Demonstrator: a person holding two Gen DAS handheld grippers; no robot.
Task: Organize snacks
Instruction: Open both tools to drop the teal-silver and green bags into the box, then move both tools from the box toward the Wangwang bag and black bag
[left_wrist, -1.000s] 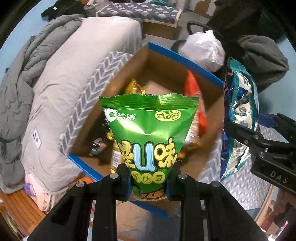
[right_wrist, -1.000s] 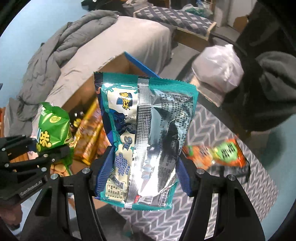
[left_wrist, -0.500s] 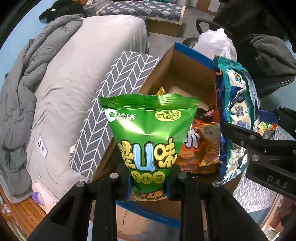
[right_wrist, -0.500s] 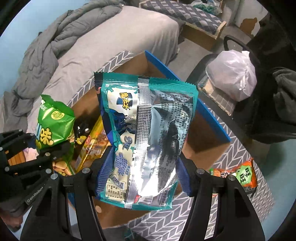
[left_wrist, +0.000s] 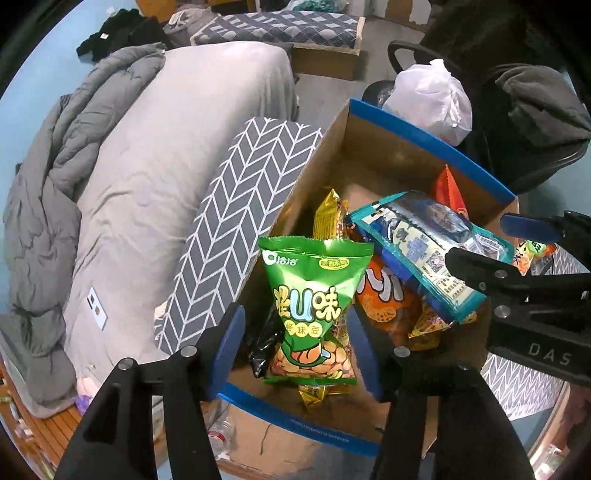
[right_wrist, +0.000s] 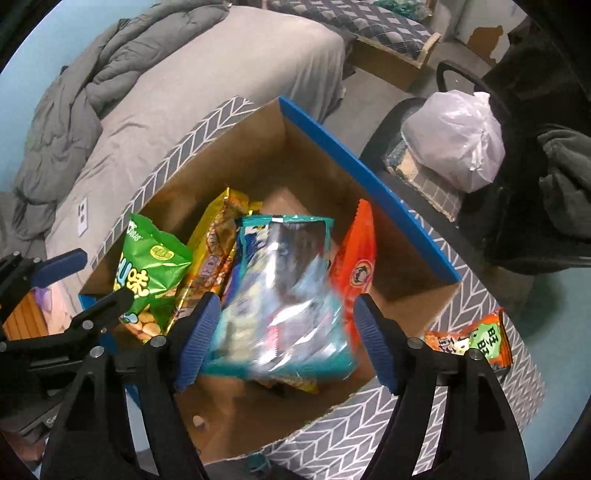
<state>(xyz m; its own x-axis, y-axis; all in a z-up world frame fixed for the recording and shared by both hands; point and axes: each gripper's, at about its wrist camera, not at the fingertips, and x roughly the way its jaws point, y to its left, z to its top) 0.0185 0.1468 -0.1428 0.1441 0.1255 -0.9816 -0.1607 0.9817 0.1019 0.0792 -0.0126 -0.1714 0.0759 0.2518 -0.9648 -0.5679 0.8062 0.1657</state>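
Green bag (left_wrist: 314, 295) and teal bag (right_wrist: 284, 295) drop into the box (right_wrist: 369, 177). Left gripper (left_wrist: 295, 350) and right gripper (right_wrist: 284, 332) jaws are opening, pads clear; lift straight up.

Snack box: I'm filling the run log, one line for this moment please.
left gripper opening, green bag released | right gripper opening, teal bag dropping | into cardboard box
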